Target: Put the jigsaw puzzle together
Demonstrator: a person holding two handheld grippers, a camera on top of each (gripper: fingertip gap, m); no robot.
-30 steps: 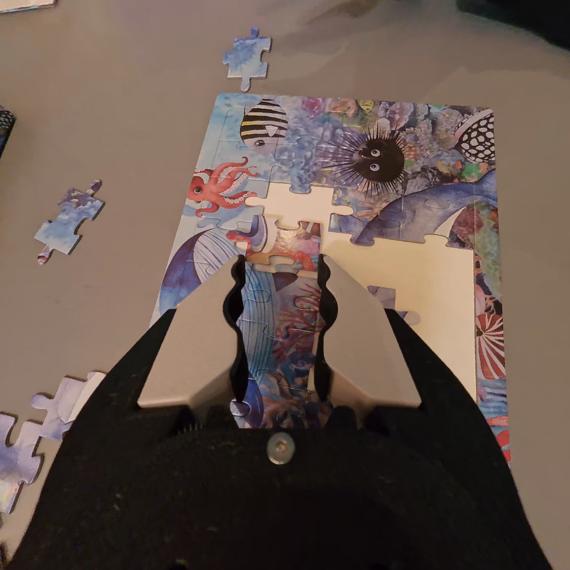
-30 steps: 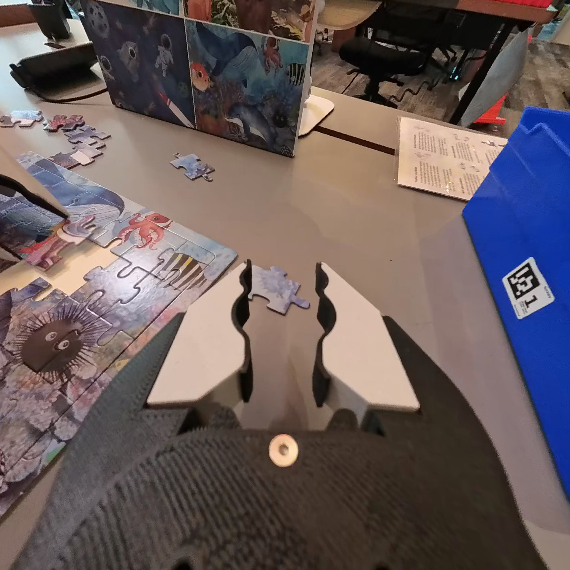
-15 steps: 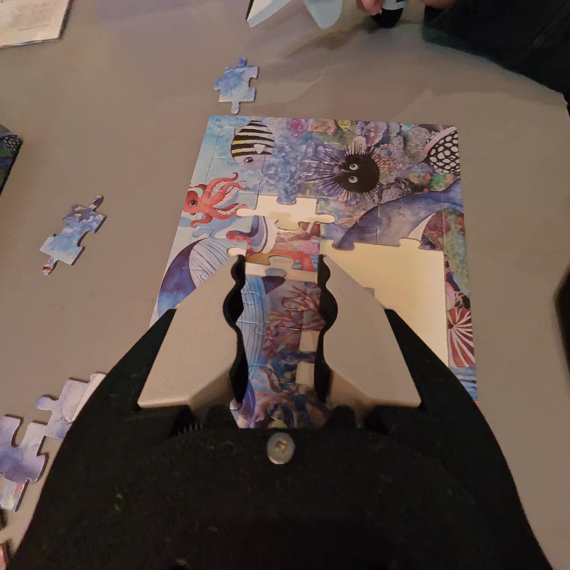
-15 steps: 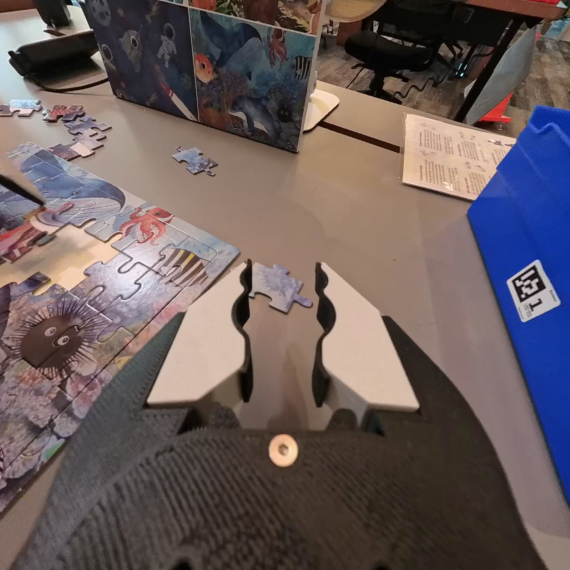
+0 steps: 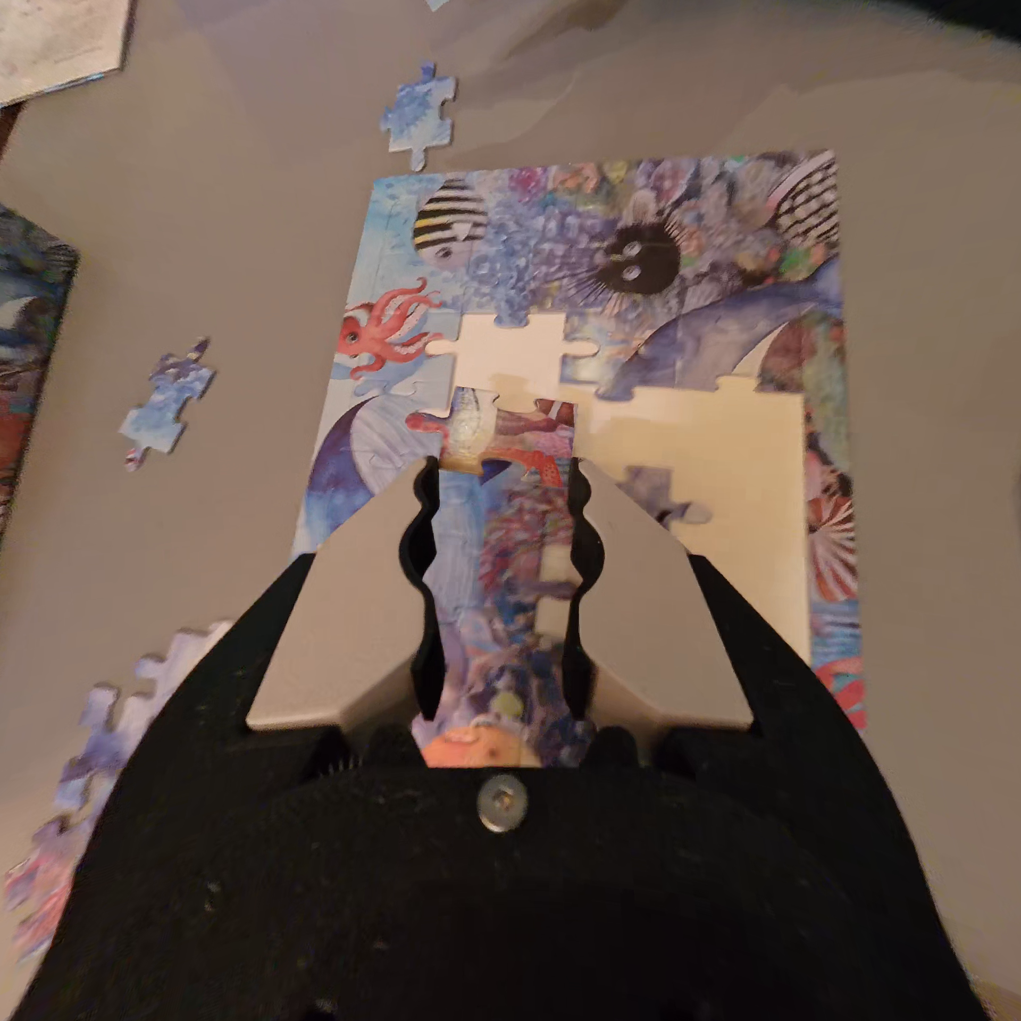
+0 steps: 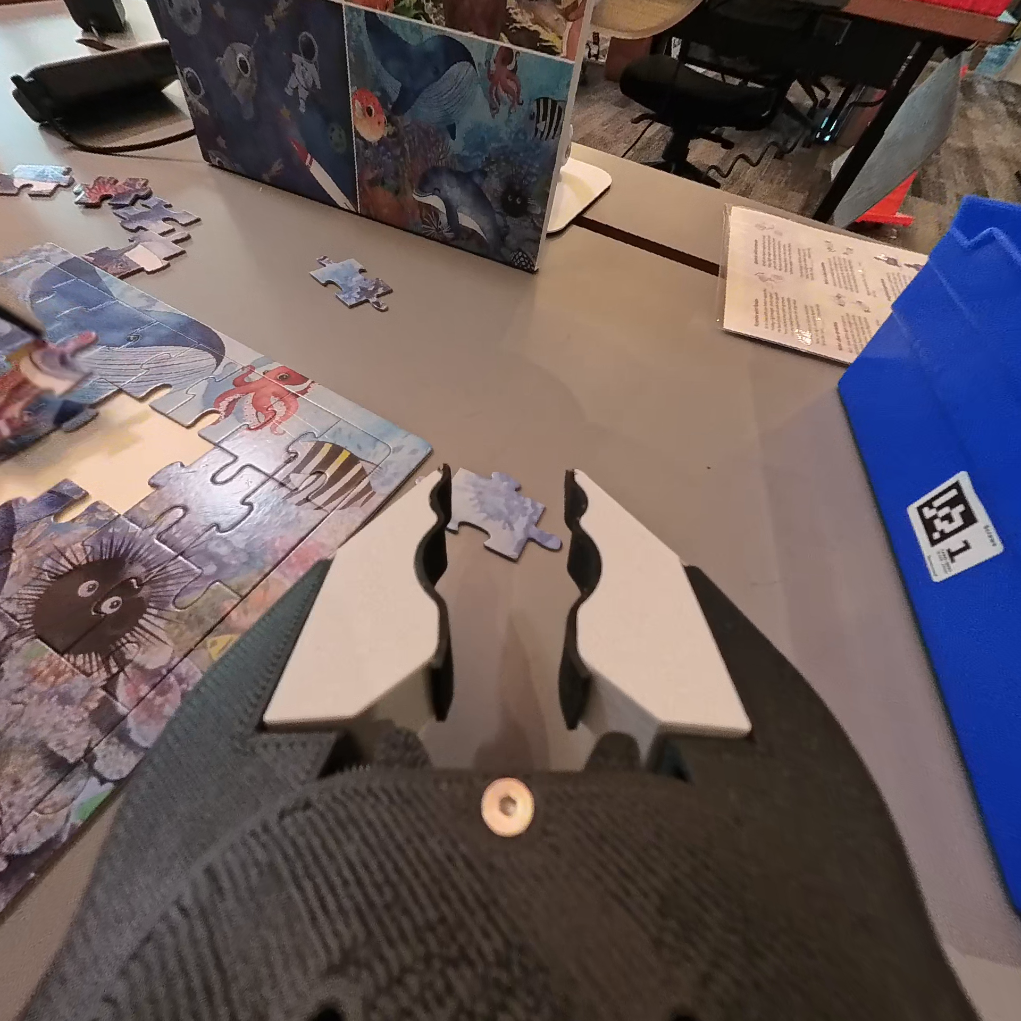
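Note:
The partly built sea-life puzzle [image 5: 608,248] lies flat on the grey table and also shows in the right wrist view [image 6: 166,525]. It has a small cream gap [image 5: 514,353] and a larger one [image 5: 718,442] with a single piece [image 5: 657,491] lying in it. My left gripper [image 5: 503,469] is shut on a strip of joined pieces [image 5: 508,552] and holds it just above the puzzle, near the small gap. The strip's end shows raised in the right wrist view [image 6: 50,364]. My right gripper [image 6: 505,480] is open, its fingertips on either side of a loose blue piece [image 6: 500,514] on the table.
Loose pieces lie beyond the puzzle [image 5: 420,110], to its left [image 5: 166,403] and in a cluster at lower left [image 5: 110,718]. A picture box [image 6: 387,138] stands at the back. A printed sheet [image 6: 801,287] and a blue bin [image 6: 939,497] are at the right.
My left gripper has shifted over the puzzle with the strip still in it, drawing back and then coming closer to the small gap. My right gripper has barely moved.

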